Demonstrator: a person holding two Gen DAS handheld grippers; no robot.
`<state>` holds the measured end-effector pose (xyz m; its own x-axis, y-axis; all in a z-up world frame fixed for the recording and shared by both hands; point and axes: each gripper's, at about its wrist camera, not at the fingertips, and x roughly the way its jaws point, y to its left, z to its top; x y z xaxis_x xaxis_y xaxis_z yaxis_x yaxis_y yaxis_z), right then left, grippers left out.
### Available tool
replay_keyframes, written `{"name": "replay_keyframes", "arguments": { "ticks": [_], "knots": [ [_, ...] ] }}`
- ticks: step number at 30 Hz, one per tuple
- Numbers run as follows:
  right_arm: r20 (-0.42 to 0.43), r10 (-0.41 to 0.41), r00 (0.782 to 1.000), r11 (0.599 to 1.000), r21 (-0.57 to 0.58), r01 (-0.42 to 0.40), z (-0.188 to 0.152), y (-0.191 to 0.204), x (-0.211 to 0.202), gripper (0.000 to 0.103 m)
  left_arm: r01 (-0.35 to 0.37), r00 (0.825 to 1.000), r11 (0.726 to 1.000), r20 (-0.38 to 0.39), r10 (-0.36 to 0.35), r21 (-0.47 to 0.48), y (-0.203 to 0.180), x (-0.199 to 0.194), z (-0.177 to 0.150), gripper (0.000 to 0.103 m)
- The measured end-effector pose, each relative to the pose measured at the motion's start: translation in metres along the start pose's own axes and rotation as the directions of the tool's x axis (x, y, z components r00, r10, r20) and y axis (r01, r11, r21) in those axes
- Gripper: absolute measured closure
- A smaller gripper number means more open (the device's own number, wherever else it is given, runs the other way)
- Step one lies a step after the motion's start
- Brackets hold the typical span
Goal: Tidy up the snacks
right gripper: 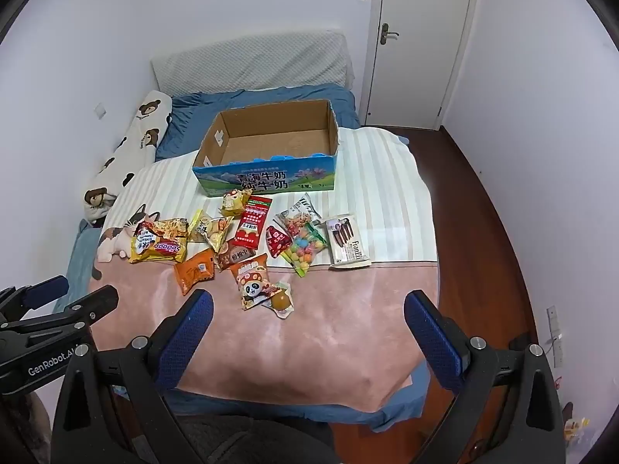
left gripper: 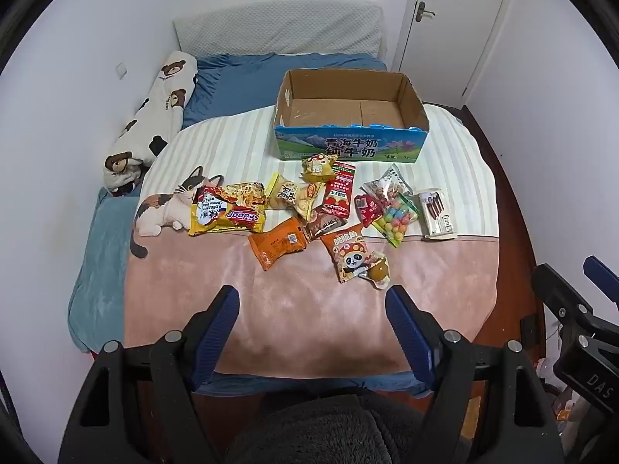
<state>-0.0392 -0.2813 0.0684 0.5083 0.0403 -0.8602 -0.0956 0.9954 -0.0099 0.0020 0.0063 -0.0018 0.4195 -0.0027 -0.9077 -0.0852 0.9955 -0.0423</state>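
Several snack packets lie in a loose row on the bed blanket: a yellow noodle pack [left gripper: 228,210] [right gripper: 159,243], an orange pack [left gripper: 276,244] [right gripper: 195,270], a panda pack [left gripper: 350,257] [right gripper: 253,284], a candy-ball bag [left gripper: 396,220] [right gripper: 305,249] and a white Franzzi box [left gripper: 437,212] [right gripper: 346,241]. An empty cardboard box [left gripper: 350,149] [right gripper: 267,179] stands behind them. My left gripper [left gripper: 311,301] is open and empty, above the blanket's near edge. My right gripper [right gripper: 307,305] is open and empty, just right of the panda pack.
A bear-print bolster [left gripper: 154,120] [right gripper: 127,147] lies along the left wall. A pillow [left gripper: 278,31] leans at the headboard. A closed door [right gripper: 418,38] is at the back right. Wooden floor [right gripper: 483,232] runs along the bed's right side.
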Motion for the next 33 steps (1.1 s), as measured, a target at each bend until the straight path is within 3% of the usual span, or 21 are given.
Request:
{"name": "replay_keyframes", "arguments": {
  "ticks": [33],
  "knots": [
    [0.007,0.013,1.0,1.0,-0.002,-0.013,-0.003,-0.001,-0.009,0.002,-0.006,1.0,1.0,0.006,0.006,0.015,-0.009,-0.013,-0.005,0.026]
  ]
}}
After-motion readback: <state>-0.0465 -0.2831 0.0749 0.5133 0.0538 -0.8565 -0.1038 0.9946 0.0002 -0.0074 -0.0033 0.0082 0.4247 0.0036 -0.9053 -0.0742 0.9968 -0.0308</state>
